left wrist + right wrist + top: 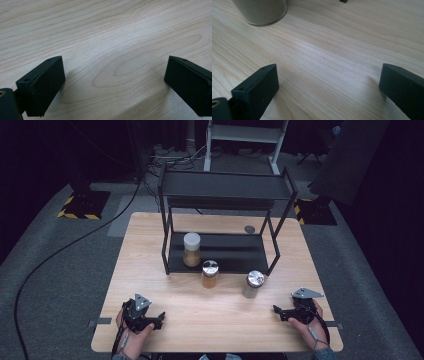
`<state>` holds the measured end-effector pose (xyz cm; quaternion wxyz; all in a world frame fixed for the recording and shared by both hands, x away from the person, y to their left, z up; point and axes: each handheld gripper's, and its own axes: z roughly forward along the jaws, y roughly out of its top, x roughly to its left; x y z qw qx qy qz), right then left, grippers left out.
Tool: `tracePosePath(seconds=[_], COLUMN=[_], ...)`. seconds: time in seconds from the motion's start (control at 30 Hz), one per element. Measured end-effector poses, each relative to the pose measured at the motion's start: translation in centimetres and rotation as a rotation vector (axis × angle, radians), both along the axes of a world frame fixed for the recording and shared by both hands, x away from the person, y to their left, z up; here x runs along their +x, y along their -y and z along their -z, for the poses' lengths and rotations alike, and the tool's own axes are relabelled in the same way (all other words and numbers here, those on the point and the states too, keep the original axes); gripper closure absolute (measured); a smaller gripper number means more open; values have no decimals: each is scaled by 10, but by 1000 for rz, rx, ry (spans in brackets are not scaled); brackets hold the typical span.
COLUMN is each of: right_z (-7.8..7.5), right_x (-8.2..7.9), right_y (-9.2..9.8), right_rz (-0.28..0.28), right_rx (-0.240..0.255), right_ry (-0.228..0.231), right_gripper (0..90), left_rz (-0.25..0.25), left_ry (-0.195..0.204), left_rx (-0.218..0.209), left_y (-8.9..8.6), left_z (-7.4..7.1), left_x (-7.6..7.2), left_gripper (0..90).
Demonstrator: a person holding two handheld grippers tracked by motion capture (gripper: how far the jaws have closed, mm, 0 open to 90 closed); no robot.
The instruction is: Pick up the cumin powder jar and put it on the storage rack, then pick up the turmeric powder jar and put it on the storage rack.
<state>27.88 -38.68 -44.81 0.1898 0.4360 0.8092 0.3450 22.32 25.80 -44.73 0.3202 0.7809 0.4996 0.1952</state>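
Three spice jars stand near a black two-tier rack on the wooden table. A white-lidded jar sits on the rack's lower shelf at its left. A silver-lidded amber jar and a silver-lidded grey-powder jar stand on the table just in front of the rack. My left gripper rests low at the front left, open over bare wood. My right gripper rests at the front right, open; the base of the grey-powder jar shows ahead of it.
A small dark round disc lies on the table behind the rack's lower shelf. A white stand and cables lie on the floor beyond the table. Both hands hold the grippers near the table's front edge.
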Motion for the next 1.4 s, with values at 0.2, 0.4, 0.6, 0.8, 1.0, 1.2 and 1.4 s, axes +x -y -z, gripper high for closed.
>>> tracePosePath(seconds=[0.2, 0.4, 0.6, 0.8, 1.0, 1.2, 1.4], right_z=[0, 0, -1, -5, -15, -28, -41], right_x=[0, 1, 3, 5, 5, 4, 3], right_y=[0, 0, 0, -1, -2, -5, -7], right_rz=[0, -7, -8, -22, -37, -52, -64], right_rx=[0, -2, 8, 29, 33, 32, 43], right_ry=[-1, 2, -1, -13, 1, 19, 39], right_gripper=[22, 35, 51, 66, 66, 66, 66], left_rz=[2, -1, -4, -3, -3, -3, -3], left_ry=[2, 2, 0, 1, 1, 1, 1], left_rx=[-2, 0, 1, 0, 1, 1, 1], left_y=[-1, 0, 1, 1, 1, 1, 1], left_z=[0, 0, 0, 0, 0, 0, 0], left_x=[-1, -2, -2, -2, -2, -2, -2], left_gripper=[29, 29, 28, 27, 26, 26, 26])
